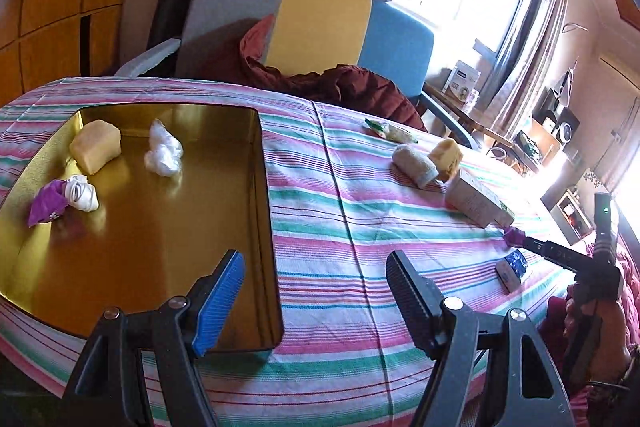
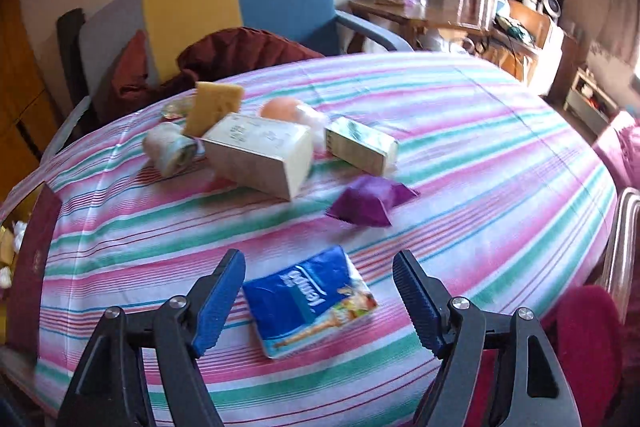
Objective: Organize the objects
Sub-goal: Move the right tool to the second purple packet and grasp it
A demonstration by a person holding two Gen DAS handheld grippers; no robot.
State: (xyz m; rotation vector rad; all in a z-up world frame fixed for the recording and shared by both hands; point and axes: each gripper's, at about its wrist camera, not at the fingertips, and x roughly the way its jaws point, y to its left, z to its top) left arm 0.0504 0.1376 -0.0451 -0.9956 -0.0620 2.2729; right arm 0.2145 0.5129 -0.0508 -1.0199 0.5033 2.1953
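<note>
A gold tin (image 1: 258, 187) stands on the striped tablecloth (image 1: 360, 211). It holds a yellow sponge (image 1: 95, 146), a white plastic wad (image 1: 163, 151) and a purple and white sock bundle (image 1: 64, 199). My left gripper (image 1: 316, 291) is open and empty, over the tin's right wall. My right gripper (image 2: 320, 295) is open above a blue tissue pack (image 2: 310, 301) that lies flat on the cloth, untouched by the pads. Beyond it lie a purple packet (image 2: 370, 201), a cream box (image 2: 260, 155), a green and gold box (image 2: 360, 147), a second sponge (image 2: 216, 107) and a rolled towel (image 2: 170, 149).
A chair with a grey, yellow and blue back (image 1: 320, 23) stands behind the table with a dark red jacket (image 1: 352, 87) on it. The tin's dark red outer side (image 2: 34, 259) shows at the left. A metal chair frame (image 2: 624, 239) and red cushion (image 2: 580, 327) are at the right.
</note>
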